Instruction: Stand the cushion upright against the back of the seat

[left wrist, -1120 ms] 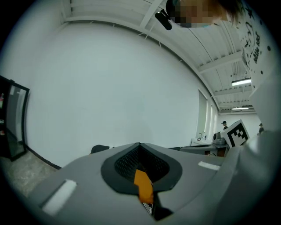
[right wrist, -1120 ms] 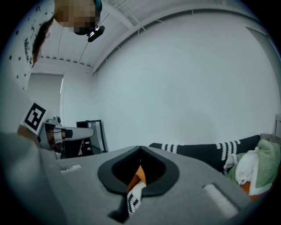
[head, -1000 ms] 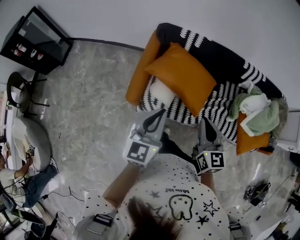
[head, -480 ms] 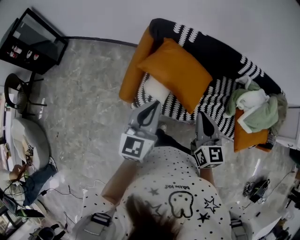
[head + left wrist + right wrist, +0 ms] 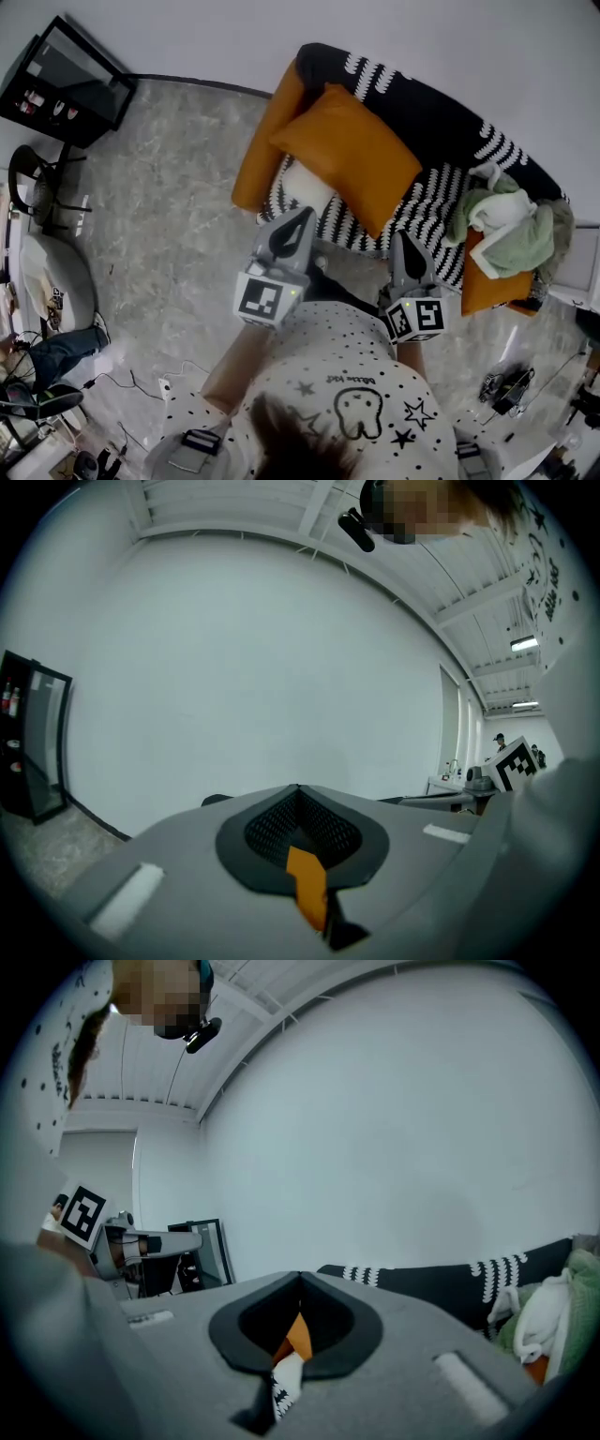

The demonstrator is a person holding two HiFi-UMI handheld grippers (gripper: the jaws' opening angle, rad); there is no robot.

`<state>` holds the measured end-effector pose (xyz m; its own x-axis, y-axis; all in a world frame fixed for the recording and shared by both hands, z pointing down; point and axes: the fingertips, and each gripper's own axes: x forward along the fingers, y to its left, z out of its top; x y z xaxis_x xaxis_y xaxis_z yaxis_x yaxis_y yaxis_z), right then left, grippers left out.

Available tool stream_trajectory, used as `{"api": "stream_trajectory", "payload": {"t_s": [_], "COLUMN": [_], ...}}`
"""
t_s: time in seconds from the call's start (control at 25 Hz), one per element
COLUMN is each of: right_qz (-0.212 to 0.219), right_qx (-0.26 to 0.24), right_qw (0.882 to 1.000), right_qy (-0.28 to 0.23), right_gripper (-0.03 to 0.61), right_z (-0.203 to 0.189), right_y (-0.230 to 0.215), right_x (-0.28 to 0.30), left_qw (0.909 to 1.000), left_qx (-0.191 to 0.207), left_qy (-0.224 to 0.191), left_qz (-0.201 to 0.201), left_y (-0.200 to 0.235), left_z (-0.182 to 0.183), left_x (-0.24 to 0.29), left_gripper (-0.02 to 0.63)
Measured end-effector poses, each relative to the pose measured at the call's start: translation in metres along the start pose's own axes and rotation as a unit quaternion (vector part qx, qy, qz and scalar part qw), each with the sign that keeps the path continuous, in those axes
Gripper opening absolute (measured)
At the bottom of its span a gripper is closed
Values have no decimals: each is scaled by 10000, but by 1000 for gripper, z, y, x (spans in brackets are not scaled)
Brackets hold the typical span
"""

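A large orange cushion (image 5: 352,155) lies slanted across the left half of the black-and-white striped sofa (image 5: 441,122), resting partly on a white pillow (image 5: 307,186). My left gripper (image 5: 302,214) is shut and empty, its tip just short of the sofa's front edge below the white pillow. My right gripper (image 5: 401,236) is also shut and empty, near the seat's front edge below the cushion's lower corner. Through the slit of the left gripper (image 5: 298,787) only a sliver of orange cushion (image 5: 307,883) shows. The right gripper (image 5: 300,1277) shows orange cushion (image 5: 298,1335) and white beneath.
A heap of green and white clothes (image 5: 511,225) sits on the sofa's right end over a second orange cushion (image 5: 487,286). The orange armrest (image 5: 262,155) bounds the left end. A black glass cabinet (image 5: 70,80) stands far left, with chairs (image 5: 37,187) and floor cables (image 5: 141,384).
Both grippers have edged forward toward the sofa's front edge, still shut. The cushion has not moved on the seat.
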<state>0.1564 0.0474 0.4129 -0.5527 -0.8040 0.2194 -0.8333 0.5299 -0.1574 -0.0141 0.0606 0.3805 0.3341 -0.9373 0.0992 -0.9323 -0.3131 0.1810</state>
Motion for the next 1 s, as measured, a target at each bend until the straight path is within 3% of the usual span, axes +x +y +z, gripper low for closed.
{"api": "stream_trajectory", "payload": {"t_s": [0.4, 1.0], "right_qz": [-126, -642], "right_qx": [151, 228], "right_qw": [9997, 9976], "right_qy": [151, 95], "right_gripper": [2, 2], "right_z": [-2, 33], "right_y": [-16, -40], "right_x": [27, 129], "left_qw": [9994, 9978], "left_qx": [-166, -261], "left_qy": [295, 412], "left_qz": [-54, -444], "left_y": [17, 94], "left_z": [-3, 24], "left_x": [33, 129], "left_gripper": [-6, -6]}}
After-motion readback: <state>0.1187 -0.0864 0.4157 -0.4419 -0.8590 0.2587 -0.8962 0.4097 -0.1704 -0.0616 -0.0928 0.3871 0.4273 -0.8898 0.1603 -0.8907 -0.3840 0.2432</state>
